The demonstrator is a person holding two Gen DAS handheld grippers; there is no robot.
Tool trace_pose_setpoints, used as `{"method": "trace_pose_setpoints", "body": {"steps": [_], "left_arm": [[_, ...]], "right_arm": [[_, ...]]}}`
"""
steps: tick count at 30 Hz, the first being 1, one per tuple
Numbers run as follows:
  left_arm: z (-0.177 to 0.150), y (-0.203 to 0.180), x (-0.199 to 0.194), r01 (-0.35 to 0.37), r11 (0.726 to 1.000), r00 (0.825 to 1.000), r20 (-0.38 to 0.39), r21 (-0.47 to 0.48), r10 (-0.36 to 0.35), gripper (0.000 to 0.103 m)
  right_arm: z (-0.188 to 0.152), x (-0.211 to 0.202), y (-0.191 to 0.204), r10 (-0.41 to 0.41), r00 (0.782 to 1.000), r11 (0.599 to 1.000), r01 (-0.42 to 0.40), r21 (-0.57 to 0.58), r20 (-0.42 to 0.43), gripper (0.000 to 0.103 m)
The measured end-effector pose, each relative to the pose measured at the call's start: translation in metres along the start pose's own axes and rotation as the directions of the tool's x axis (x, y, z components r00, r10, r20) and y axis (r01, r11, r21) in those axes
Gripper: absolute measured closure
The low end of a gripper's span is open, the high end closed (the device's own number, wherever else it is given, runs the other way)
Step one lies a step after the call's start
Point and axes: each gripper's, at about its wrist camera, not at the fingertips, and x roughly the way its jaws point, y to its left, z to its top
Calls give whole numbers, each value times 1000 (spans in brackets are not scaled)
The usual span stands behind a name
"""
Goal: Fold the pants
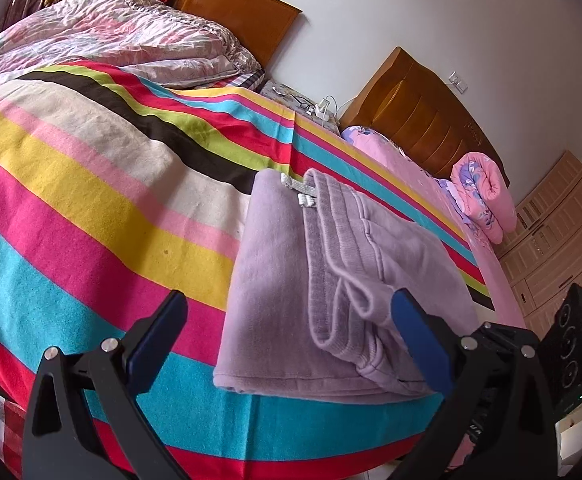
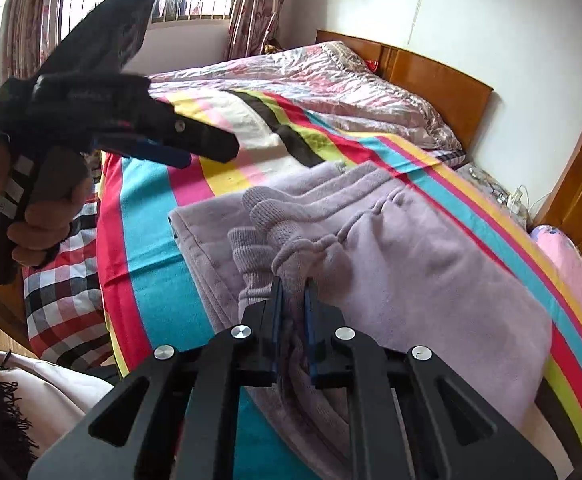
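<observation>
A: What do the pants (image 2: 411, 248) look like rn?

B: Soft, fuzzy, light purple. They're folded into a thick flat stack w/ ribbed bands bunched up at my end. In my left view I see the waist band and a pale drawstring (image 1: 301, 192) on top.

A: Where are they?

B: On the bed, on the stripy blanket (image 1: 91, 184), near the edge by me. A pink bed cover (image 1: 391, 152) is just past the blanket on the right.

A: Which way do they point?

B: The long side runs away from me, from the near bed edge toward the wooden headboard (image 2: 443, 80). The ribbed ends are at my side.

A: And your right tool (image 2: 293, 284)?

B: Nearly shut, pinching a bunched ribbed fold of the pants btw its blue pads. It tips down at the cloth.

A: The left tool (image 1: 291, 308)?

B: Wide open, nothing in it. It tips down too, above the blanket, w/ the near corner of the pants btw the two fingers but not touched. In the right view my left hand (image 2: 39, 208) wraps round its handle, up off the bed to the left.
</observation>
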Motion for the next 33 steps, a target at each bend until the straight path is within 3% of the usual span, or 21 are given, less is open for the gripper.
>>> {"method": "trace_pose_setpoints", "body": {"steps": [2, 5, 8, 9, 10, 12, 14, 18, 24, 26, 30, 33], "left_arm": [[0, 2, -3, 7, 1000, 1000, 9, -5, -7, 2], [0, 3, -1, 6, 1000, 1000, 4, -10, -5, 2], [-1, 4, 0, -12, 1000, 1000, -4, -4, 12, 2], [-2, 5, 0, -19, 1000, 1000, -3, -3, 19, 2], [-2, 6, 0, -23, 1000, 1000, -1, -7, 23, 2], [-1, 8, -1, -19, 1000, 1000, 0, -18, 19, 2], [-2, 9, 0, -20, 1000, 1000, -2, -15, 20, 2], [-4, 8, 3, 4, 1000, 1000, -16, -17, -4, 2], [-2, 2, 2, 116, 993, 991, -62, -34, -118, 2], [-1, -1, 7, 183, 981, 976, -110, -58, -189, 2], [4, -1, 26, 308, 937, 921, -195, -165, -337, 2], [11, -1, 50, 297, 922, 895, -265, -249, -359, 2]], "right_arm": [[4, -3, 6, 3, 1000, 1000, -3, -17, -3, 93], [-14, 24, 19, -7, 993, 997, -1, -72, -119, 93], [-24, 25, 15, 34, 995, 999, -37, -31, -95, 84], [-24, 23, 12, 72, 993, 997, -73, -15, -94, 74], [-24, 20, 10, 102, 991, 995, -103, -13, -88, 52], [-27, 16, 13, 115, 990, 991, -120, -58, -86, 43], [-32, 18, 17, 77, 992, 990, -89, -114, -104, 45], [-37, 20, 18, 30, 995, 978, -50, -202, -99, 62], [-42, 16, 25, -47, 997, 924, 19, -381, -65, 83], [-39, 8, 26, -72, 997, 921, 58, -384, -23, 88], [-28, -7, 12, -66, 997, 953, 76, -294, 44, 90], [-21, -16, 4, -65, 995, 963, 82, -258, 73, 90]]}}
